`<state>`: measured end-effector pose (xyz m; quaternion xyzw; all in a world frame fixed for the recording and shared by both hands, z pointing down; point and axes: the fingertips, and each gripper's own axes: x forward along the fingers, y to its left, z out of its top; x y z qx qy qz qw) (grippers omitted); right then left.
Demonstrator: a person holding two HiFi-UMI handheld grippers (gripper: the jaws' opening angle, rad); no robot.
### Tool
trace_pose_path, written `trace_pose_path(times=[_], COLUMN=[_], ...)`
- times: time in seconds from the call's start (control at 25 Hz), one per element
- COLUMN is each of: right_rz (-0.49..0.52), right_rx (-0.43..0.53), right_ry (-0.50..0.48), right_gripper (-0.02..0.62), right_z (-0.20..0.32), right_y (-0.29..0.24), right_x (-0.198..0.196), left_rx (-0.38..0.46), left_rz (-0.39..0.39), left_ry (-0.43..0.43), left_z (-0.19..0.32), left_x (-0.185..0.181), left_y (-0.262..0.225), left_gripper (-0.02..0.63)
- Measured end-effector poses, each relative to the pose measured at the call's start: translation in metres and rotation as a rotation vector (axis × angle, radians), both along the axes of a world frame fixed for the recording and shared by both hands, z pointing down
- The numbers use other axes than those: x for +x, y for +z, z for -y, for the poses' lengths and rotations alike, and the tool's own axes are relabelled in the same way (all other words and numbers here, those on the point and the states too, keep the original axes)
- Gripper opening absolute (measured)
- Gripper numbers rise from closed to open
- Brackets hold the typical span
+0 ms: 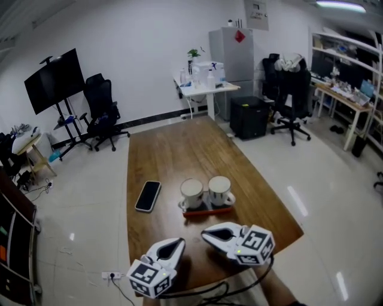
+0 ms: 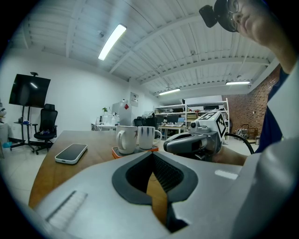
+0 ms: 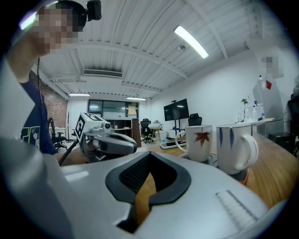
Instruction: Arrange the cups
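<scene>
A red maple leaf marks the maple-leaf mug (image 3: pixel 202 142); blue strokes mark the blue-striped mug (image 3: pixel 236 148) to its right. Both stand on an orange-edged tray (image 1: pixel 206 210) on the wooden table (image 1: pixel 167 149), with a smartphone (image 1: pixel 148 196) to the tray's left. The wall poster (image 1: pixel 256 13) is too small to read. The left gripper (image 1: pixel 179 241) and right gripper (image 1: pixel 207 234) sit at the near edge, jaws closed on nothing, in a glossy-floored office
</scene>
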<state>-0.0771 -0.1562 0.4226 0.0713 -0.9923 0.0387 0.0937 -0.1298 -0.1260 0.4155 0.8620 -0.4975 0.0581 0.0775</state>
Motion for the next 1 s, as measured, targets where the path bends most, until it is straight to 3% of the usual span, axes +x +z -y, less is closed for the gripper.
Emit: trace_pose_path(times=[1.0], right_rz=[0.005], right_rx=[-0.001], right_ry=[-0.021], right_gripper=[0.015], right_z=[-0.006], right_y=[-0.005], right_x=[-0.007], left_rx=[0.003], left_rz=[0.017], left_ry=[0.003], left_z=[0.002], left_x=[-0.005], left_y=[-0.007], left_gripper=[0.003])
